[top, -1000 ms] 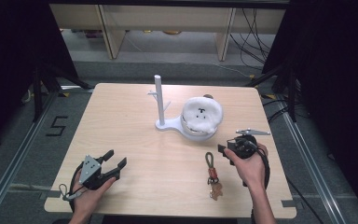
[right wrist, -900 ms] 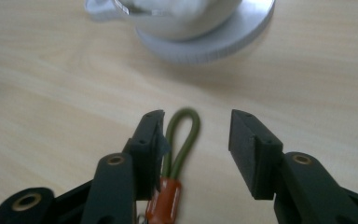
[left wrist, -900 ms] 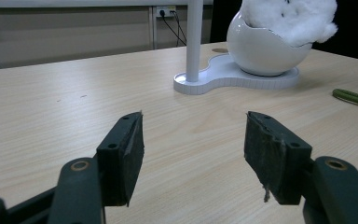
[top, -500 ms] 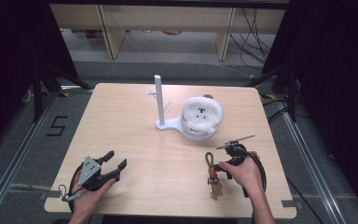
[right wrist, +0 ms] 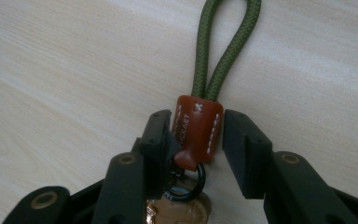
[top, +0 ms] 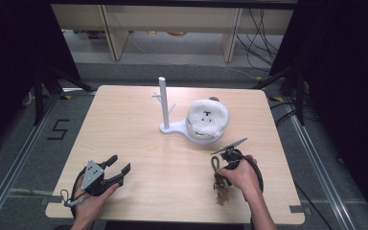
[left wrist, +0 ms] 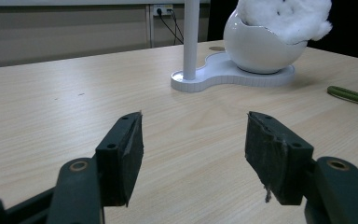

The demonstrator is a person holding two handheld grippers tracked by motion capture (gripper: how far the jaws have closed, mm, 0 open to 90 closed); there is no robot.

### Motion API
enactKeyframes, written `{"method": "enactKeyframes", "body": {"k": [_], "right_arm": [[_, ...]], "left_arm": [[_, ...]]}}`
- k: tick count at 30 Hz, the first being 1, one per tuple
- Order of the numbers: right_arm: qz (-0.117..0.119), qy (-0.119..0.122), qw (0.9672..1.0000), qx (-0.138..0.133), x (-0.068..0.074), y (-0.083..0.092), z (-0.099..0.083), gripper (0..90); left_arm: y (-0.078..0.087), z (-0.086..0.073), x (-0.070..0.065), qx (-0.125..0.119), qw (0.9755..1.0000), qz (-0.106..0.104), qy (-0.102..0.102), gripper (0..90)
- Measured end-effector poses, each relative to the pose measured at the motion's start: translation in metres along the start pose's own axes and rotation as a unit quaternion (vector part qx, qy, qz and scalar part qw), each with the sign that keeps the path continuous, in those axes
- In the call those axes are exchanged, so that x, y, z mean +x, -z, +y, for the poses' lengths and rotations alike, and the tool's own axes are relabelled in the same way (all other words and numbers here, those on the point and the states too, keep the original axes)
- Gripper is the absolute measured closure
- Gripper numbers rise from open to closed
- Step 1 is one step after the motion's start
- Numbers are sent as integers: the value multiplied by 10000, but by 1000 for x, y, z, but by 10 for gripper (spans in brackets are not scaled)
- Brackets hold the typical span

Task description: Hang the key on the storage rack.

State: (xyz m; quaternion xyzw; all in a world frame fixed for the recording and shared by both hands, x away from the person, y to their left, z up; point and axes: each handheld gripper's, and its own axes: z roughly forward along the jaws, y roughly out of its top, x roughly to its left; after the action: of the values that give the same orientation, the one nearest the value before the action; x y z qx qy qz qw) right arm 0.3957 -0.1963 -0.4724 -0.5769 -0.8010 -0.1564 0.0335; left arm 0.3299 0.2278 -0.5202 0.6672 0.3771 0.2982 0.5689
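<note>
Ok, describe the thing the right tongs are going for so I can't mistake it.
Start at the white stand with its fluffy bowl mid-table, then come toward the person's right hand. There lies a keychain on the wood, between the right tongs. Its looped olive-green cord, stitched brown leather sleeve and dark ring set it apart.

the counter (left wrist: 65,93) looks like pale wood laminate, smooth and matt with a fine grain. on it the stand (left wrist: 228,70) and its round bowl (left wrist: 261,44) look like glossy white plastic or ceramic, i cannot tell which, and the white stuffing (left wrist: 284,14) in the bowl is fluffy like cotton or plush. the key strap's loop (right wrist: 223,51) is woven green cord, its collar (right wrist: 196,133) smooth brown leather with pale stitching above a dark metal ring (right wrist: 186,186), and the right gripper (right wrist: 196,135) jaws are matt black plastic, like the worn, frayed pads of the left gripper (left wrist: 193,154).
</note>
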Motion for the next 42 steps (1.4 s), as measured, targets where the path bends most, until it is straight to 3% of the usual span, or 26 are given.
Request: {"method": "enactKeyframes", "body": {"k": [6,9,13,16,23,24,28,29,34,42], "right_arm": [[-335,157,9993,40,3,-5,4,653],[-315,301,9989,146,3,-5,8,672],[-406,131,9991,37,5,-5,9,657],[-413,119,9990,111,6,-4,10,648],[-425,314,9985,168,8,-8,10,645],[-445,426,9980,159,7,-9,11,658],[-574,476,9970,220,13,-9,9,682],[-629,654,9959,48,11,-11,9,683],[-593,559,9967,52,12,-9,6,690],[-458,453,9979,-97,9,-6,4,697]], "left_arm": [[0,0,1,17,10000,0,-2,366],[0,0,0,-6,10000,-2,-10,366],[1,0,1,15,10000,6,4,366],[0,0,1,0,10000,3,1,366],[2,0,0,89,9999,47,19,366],[1,0,1,10,10000,2,2,366],[1,-1,0,27,10000,8,28,366],[1,-1,0,18,10000,-9,1,366],[3,0,0,106,9999,60,13,366],[1,-1,0,18,10000,9,7,367]]}}
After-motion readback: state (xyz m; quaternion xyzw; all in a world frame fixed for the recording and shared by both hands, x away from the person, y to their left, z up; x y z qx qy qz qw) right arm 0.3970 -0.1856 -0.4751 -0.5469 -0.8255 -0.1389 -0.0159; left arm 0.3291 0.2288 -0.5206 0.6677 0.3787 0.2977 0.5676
